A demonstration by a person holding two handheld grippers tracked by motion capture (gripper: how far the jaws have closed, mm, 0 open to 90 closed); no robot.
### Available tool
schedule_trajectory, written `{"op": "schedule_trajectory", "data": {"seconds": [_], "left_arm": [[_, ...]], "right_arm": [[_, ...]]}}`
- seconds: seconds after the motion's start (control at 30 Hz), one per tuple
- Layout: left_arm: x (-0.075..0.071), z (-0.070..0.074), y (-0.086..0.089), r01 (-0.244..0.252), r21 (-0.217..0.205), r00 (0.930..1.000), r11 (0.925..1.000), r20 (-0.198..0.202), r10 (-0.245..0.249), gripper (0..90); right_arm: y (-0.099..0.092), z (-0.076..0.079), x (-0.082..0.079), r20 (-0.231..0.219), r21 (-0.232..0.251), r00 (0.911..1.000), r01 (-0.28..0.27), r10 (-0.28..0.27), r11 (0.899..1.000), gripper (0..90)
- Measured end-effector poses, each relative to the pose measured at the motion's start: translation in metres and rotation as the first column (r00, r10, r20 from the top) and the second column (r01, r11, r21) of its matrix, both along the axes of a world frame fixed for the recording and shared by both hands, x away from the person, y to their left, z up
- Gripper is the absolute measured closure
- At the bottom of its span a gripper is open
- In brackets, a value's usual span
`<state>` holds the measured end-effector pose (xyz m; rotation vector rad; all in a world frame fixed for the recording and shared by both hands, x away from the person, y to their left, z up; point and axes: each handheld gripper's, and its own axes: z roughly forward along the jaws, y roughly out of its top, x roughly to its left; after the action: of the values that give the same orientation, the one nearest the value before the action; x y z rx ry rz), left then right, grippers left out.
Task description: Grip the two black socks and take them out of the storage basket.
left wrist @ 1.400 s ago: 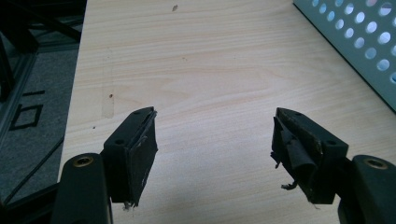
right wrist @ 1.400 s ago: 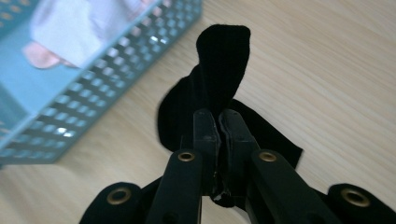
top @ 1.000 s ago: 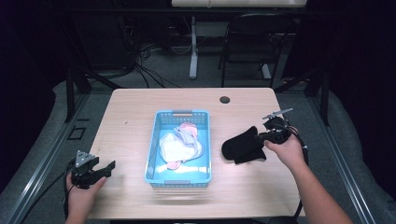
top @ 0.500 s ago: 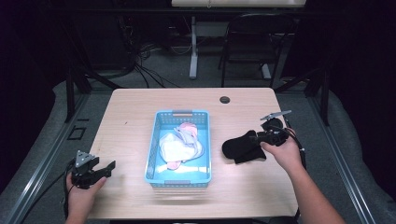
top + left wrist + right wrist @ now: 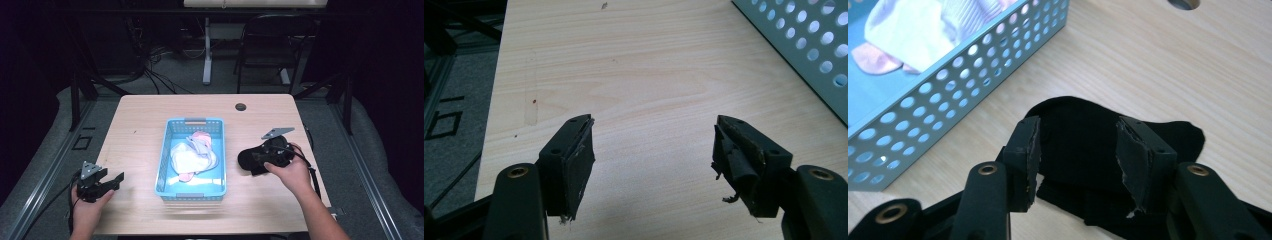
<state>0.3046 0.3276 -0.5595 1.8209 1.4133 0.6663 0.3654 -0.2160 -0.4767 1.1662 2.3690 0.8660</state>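
No text, label, brand, number or sign can be read in any of the views.

A dim lab or studio space: a light wooden table [image 5: 150, 130] stands on grey carpet [image 5: 60, 130], with loose cables [image 5: 150, 70] on the floor, a black chair [image 5: 272, 45] and dark metal frame legs [image 5: 75, 95] around it.
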Motion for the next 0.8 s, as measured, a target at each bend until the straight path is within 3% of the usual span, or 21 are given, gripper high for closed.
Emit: {"op": "schedule_trajectory", "data": {"seconds": [0.07, 0.3, 0.37, 0.47, 0.7, 0.8], "left_arm": [[0.0, 0.0, 0.0, -0.001, 0.0, 1.0, 1.0, -0.004, 0.001, 32.8], [0.0, 0.0, 0.0, -0.003, -0.005, 1.0, 1.0, 0.003, 0.003, 32.8], [0.0, 0.0, 0.0, -0.003, -0.003, 1.0, 1.0, 0.0, 0.003, 32.8], [0.0, 0.0, 0.0, 0.001, -0.003, 1.0, 1.0, 0.0, -0.001, 32.8], [0.0, 0.0, 0.0, 0.001, 0.002, 1.0, 1.0, -0.009, -0.001, 32.8], [0.001, -0.002, 0.0, -0.021, -0.034, 0.9997, 0.9992, -0.012, 0.021, 33.6]], "right_arm": [[0.007, -0.003, -0.004, -0.017, -0.042, 0.9998, -0.007, 0.007, 0.999, 53.8], [0.018, -0.009, -0.012, -0.002, -0.054, 0.9999, -0.015, 0.015, 0.998, 55.1], [0.019, -0.014, -0.015, -0.001, -0.015, 0.9999, -0.012, 0.012, 1.0, 56.0], [0.019, -0.02, -0.016, 0.002, -0.02, 1.0, -0.004, 0.004, 1.0, 56.4], [0.011, -0.037, -0.022, 0.02, 0.039, 0.9997, 0.014, -0.015, 0.999, 56.3], [0.008, -0.044, -0.026, 0.029, 0.069, 0.9992, 0.024, -0.027, 0.997, 55.9]]}}
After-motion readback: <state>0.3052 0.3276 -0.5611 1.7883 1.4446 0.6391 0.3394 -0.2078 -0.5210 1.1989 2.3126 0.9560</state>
